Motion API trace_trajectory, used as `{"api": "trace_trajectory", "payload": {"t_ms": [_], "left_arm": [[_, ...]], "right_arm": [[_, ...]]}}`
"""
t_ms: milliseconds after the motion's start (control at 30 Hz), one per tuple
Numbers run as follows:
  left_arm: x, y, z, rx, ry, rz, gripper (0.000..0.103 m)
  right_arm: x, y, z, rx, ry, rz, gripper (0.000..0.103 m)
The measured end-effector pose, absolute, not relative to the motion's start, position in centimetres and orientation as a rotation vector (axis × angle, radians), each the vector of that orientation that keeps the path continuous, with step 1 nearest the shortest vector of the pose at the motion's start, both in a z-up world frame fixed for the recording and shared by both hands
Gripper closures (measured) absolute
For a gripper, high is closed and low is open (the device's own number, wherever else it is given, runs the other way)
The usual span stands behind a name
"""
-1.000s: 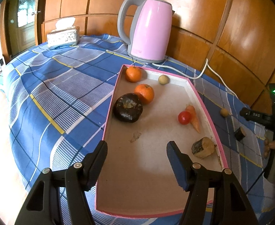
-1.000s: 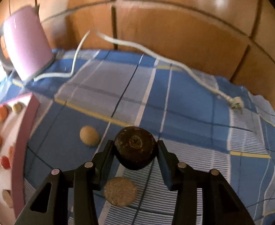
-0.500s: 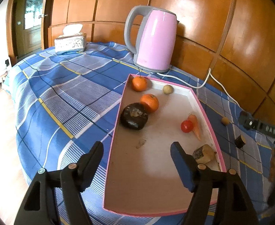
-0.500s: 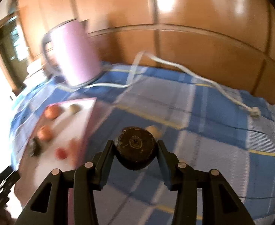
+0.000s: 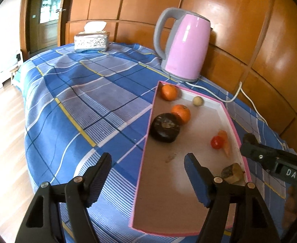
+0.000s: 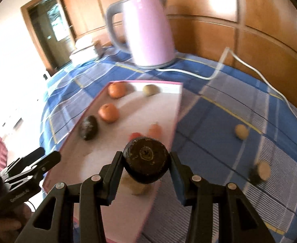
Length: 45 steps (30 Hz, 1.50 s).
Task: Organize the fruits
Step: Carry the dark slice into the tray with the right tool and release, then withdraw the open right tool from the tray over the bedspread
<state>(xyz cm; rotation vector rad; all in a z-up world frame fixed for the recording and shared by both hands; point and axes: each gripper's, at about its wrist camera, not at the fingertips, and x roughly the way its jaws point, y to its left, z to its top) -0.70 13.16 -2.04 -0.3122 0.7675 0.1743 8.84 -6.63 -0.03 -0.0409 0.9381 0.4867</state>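
A pink-rimmed tray (image 5: 148, 121) lies on the blue checked cloth. In it are two oranges (image 5: 169, 92), a dark round fruit (image 5: 165, 127), a small tan ball (image 5: 198, 101), a red tomato (image 5: 217, 142), a carrot (image 5: 225, 141) and a brown chunk (image 5: 232, 173). My left gripper (image 5: 147, 160) stands open over the tray's near left rim with nothing between its fingers. My right gripper (image 6: 146, 162) is shut on a second dark round fruit (image 6: 146, 159), held above the tray's right rim (image 6: 175, 117). The brown chunk is mostly hidden under that fruit in the right wrist view.
A pink kettle (image 5: 186, 48) with a white cord (image 5: 239, 89) stands behind the tray, against the wooden wall panels. A silver tissue box (image 5: 91, 40) sits at the far left. A tan ball (image 6: 241, 131) and a cut piece (image 6: 262, 171) lie on the cloth right of the tray.
My right gripper has carried the dark fruit left, from over the cloth to above the tray's right rim. My left gripper's jaws stand a little wider and have barely moved.
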Motion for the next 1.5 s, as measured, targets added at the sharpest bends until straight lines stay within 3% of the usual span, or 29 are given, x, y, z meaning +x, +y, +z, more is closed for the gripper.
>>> {"api": "trace_trajectory", "payload": {"t_ms": [467,533,1500], "left_arm": [[-0.5,13.3,-2.8,-0.313,0.793,0.184,0.028],[-0.5,13.3,-2.9,-0.312,0.794,0.184,0.028],[-0.7,12.2,-2.3,-0.288,0.787,0.134,0.028]], "right_arm": [[10.4,0.2,-3.1,-0.138,1.025,0.571,0.054],[10.5,0.0,-3.2,-0.139,1.014,0.558,0.047],[6.2,-8.4,-0.2,-0.025,0.880,0.318,0.047]]}}
